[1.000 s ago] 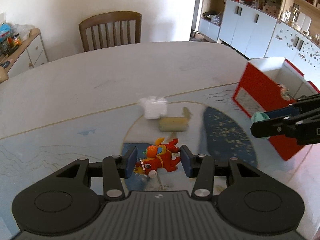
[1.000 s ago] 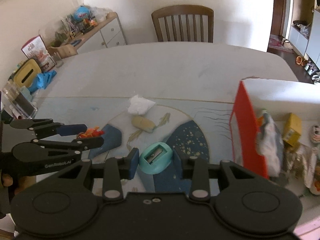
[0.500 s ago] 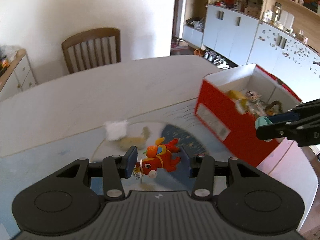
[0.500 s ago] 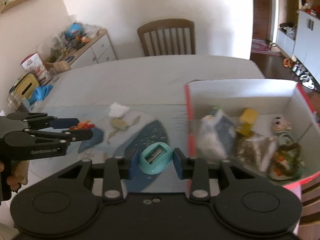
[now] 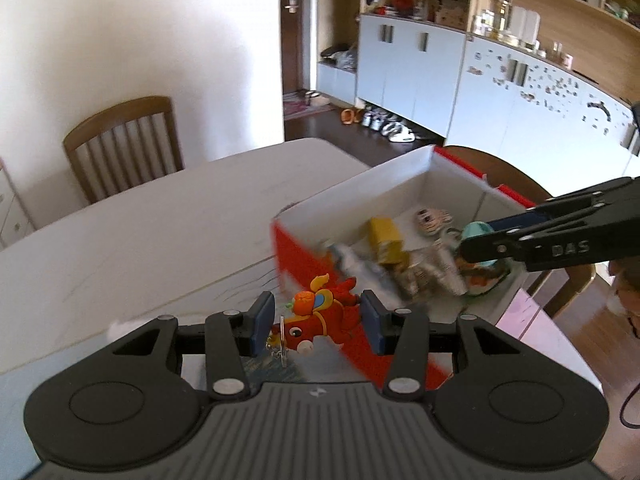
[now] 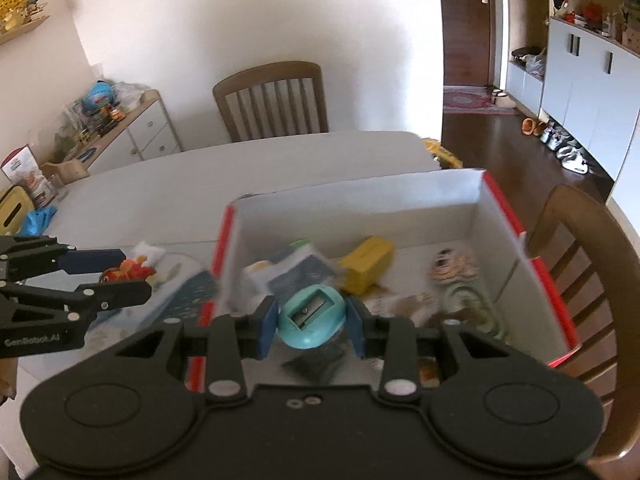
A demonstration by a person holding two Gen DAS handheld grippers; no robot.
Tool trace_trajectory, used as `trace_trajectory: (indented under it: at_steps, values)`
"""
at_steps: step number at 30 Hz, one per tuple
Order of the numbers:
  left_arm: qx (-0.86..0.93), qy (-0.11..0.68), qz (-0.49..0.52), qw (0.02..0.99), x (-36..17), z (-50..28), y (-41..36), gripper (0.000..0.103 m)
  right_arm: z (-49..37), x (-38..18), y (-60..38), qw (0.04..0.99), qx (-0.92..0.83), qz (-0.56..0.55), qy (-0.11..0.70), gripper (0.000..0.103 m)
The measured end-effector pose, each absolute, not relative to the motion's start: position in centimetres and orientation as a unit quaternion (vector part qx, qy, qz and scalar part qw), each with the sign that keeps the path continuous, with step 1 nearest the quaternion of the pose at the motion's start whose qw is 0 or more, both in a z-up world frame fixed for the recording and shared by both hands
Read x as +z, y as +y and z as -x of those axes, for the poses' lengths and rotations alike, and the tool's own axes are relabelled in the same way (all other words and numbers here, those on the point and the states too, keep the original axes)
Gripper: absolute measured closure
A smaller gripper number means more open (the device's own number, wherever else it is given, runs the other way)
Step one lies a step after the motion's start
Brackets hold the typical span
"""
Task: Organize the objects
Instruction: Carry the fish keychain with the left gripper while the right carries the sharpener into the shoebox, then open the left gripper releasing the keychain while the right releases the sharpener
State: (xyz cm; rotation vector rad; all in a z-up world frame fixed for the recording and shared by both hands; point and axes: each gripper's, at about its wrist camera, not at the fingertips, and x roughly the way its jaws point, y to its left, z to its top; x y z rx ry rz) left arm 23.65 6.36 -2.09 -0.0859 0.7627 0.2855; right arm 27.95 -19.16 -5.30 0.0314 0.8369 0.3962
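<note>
My left gripper (image 5: pixel 318 320) is shut on a red and orange toy keychain (image 5: pixel 320 314) and holds it in the air just left of the red box (image 5: pixel 304 254). In the right wrist view the left gripper (image 6: pixel 120 274) and the toy (image 6: pixel 128 270) show beside the box's left wall. My right gripper (image 6: pixel 312 318) is shut on a teal pencil sharpener (image 6: pixel 311 316) and holds it above the inside of the red box (image 6: pixel 532 268). It also shows in the left wrist view (image 5: pixel 476 240) over the box. The box holds a yellow block (image 6: pixel 366 264), a packet and several small toys.
White table (image 5: pixel 140 240) with a blue patterned mat (image 6: pixel 176 296). A white crumpled object (image 6: pixel 150 252) lies on the mat left of the box. Wooden chairs stand at the far side (image 6: pixel 272 100) and right of the box (image 6: pixel 580 248). A cluttered sideboard (image 6: pixel 116 128) stands far left.
Both grippers have swung right toward the box. The right gripper with the sharpener is now over the box interior. The left gripper with the toy has come up beside the box's left wall.
</note>
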Motion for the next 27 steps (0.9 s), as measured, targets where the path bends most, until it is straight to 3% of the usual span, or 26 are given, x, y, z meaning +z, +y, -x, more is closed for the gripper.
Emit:
trace_trajectory:
  at_steps: [11,27]
  values:
    - [0.111,0.399,0.028,0.91,-3.7,-31.9,2.0,0.057,-32.1,-7.2,-23.5,0.892,0.175,-0.003,0.417,0.067]
    - [0.093,0.483,0.016,0.871,-9.4,-37.3,-0.4,0.057,-35.3,-11.3,-24.0,0.87,0.182,0.016,0.457,0.067]
